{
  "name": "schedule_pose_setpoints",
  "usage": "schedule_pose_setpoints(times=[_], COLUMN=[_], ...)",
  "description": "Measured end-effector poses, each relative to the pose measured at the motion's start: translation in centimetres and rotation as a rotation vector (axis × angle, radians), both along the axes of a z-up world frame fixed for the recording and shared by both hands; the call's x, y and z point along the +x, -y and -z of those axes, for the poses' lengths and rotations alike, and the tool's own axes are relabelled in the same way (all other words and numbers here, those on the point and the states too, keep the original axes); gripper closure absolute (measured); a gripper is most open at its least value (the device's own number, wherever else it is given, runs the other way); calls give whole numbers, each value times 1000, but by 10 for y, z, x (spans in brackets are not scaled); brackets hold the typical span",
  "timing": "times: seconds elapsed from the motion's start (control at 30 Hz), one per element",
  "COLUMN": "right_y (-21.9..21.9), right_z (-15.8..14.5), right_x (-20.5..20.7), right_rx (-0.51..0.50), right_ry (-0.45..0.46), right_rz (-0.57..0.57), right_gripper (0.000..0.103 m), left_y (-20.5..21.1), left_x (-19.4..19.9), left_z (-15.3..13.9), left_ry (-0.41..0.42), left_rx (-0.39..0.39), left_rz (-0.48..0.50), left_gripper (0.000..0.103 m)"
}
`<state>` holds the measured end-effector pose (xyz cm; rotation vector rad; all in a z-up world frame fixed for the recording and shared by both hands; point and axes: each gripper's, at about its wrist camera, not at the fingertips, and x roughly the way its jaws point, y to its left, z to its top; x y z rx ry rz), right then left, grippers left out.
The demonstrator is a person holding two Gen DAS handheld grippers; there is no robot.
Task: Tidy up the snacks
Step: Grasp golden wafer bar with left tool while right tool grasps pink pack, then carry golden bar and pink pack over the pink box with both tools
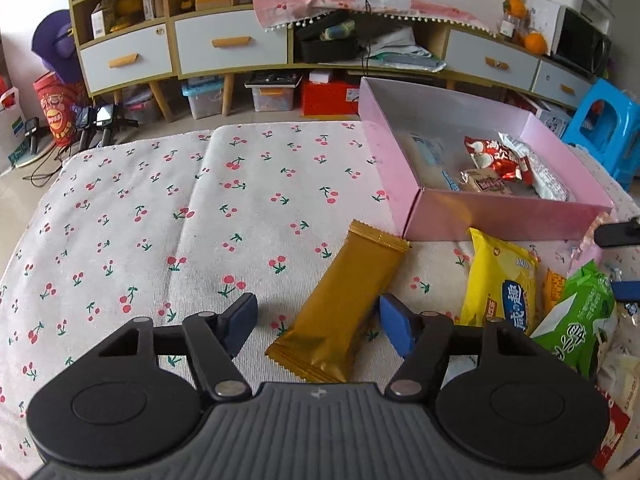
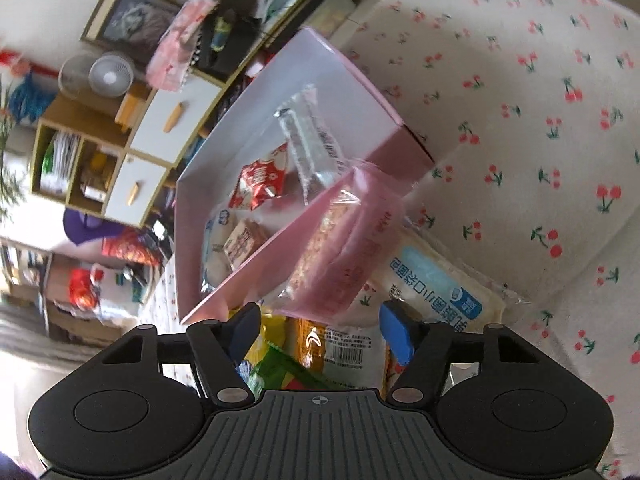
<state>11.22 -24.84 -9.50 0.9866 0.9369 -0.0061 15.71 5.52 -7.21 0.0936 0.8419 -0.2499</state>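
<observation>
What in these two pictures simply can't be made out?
- Left wrist view: the near end of the gold packet, behind the tool's body.
- Right wrist view: the pink packet, blurred, print unreadable.
- Right wrist view: snacks low in the pink box, behind its near wall.

The left wrist camera looks forward and down along its fingers across a cherry-print cloth (image 1: 160, 208), close above the table, toward a far shelf unit (image 1: 168, 40). The right wrist camera, rolled so the room tilts, looks down from close range onto a heap of snack packets (image 2: 344, 344). Both views share the pink box (image 1: 496, 216) (image 2: 256, 268), the cloth (image 2: 520, 128) and the shelves (image 2: 132, 152).
</observation>
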Motion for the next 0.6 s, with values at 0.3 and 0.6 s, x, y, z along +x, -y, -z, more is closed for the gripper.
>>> schedule_pose_setpoints(times=[0.3,0.6], right_y=[2,5], right_z=[5,1], right_x=[-1,-5], right_rx=[46,7], right_ry=[40,-1], right_rz=[52,31], right_gripper=[61,81], left_y=[2,-5], left_x=[2,5], left_z=[-3,-9], left_ry=[-8,-107], left_rx=[5,-50], left_rz=[21,-12], left_gripper=[58,71])
